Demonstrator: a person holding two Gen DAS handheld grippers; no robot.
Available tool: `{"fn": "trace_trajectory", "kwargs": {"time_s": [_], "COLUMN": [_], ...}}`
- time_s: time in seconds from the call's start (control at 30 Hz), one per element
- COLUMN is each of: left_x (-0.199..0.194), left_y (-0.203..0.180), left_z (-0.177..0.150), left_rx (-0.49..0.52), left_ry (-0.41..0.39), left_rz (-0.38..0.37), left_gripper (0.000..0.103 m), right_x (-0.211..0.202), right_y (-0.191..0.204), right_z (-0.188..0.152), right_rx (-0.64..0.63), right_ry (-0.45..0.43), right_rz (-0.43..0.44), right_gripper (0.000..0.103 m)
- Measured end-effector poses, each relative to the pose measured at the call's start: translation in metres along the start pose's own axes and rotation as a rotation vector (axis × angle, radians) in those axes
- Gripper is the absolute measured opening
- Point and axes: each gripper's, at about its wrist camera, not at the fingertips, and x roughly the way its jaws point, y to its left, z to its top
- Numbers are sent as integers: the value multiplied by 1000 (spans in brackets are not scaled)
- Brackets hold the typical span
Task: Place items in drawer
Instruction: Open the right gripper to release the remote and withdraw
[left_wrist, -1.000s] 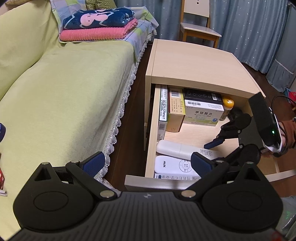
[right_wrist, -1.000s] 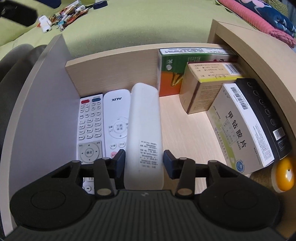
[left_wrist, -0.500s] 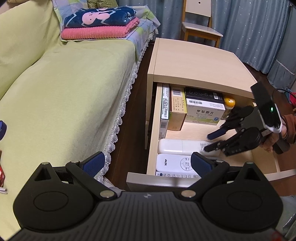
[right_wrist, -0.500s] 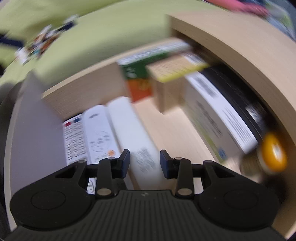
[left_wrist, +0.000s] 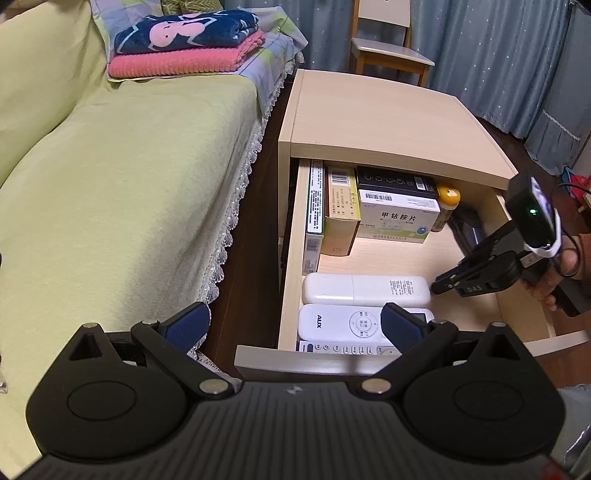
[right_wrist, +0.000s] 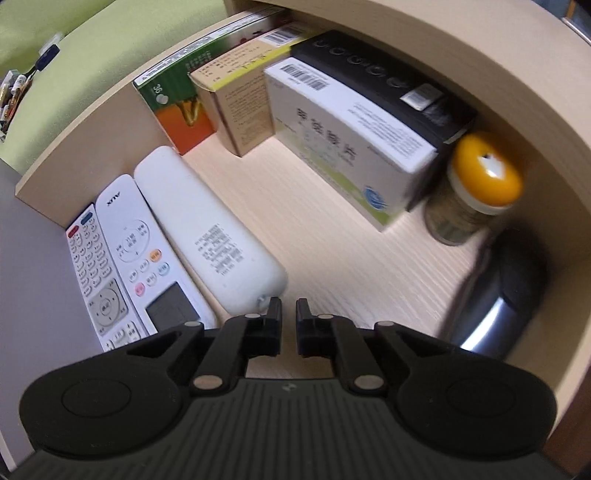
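Right wrist view: the right gripper (right_wrist: 288, 314) sits low inside the drawer (right_wrist: 92, 147), nothing in it, jaws drawn nearly together with just a slit between the tips. Its left fingertip is right at the rounded end of the plain white remote (right_wrist: 207, 229), touching or a hair off, can't tell which. That remote lies face down, parallel to the AUX remote (right_wrist: 142, 254) and the keypad remote (right_wrist: 94, 284), all three packed along the drawer's front edge.

The back edge is lined with boxes: green-orange box (right_wrist: 177, 99), tan box (right_wrist: 236, 107), white medicine box (right_wrist: 343, 144) on a black box (right_wrist: 388, 74), then a yellow-capped bottle (right_wrist: 476, 184) toward the back right corner. Some dark rounded thing (right_wrist: 509, 291) sits by the right wall, too blurred to name.

In the left wrist view, the left gripper (left_wrist: 295, 326) hangs wide open and empty over the drawer's front left corner, above the bed's edge.

My read: the white remote is placed, so the job now is getting out clean. Lift straight up before swinging away, or that fingertip drags the remote crooked. More stuff waits on the yellow-green bedspread (right_wrist: 74, 55); the middle of the drawer floor has room.
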Motion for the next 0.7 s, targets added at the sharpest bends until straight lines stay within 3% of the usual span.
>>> {"fn": "trace_trajectory", "kwargs": {"time_s": [0.5, 0.7], "left_x": [12, 16], "left_y": [-11, -21], "left_z": [0, 0], "left_rx": [28, 51], "left_ry": [34, 48], "left_rz": [-40, -60], "left_gripper": [100, 100], "right_x": [4, -33], "right_y": [-6, -9], "right_z": [-8, -16], "right_rx": [31, 89], "right_ry": [-17, -105], "right_rz": [35, 45], "right_gripper": [4, 10]}}
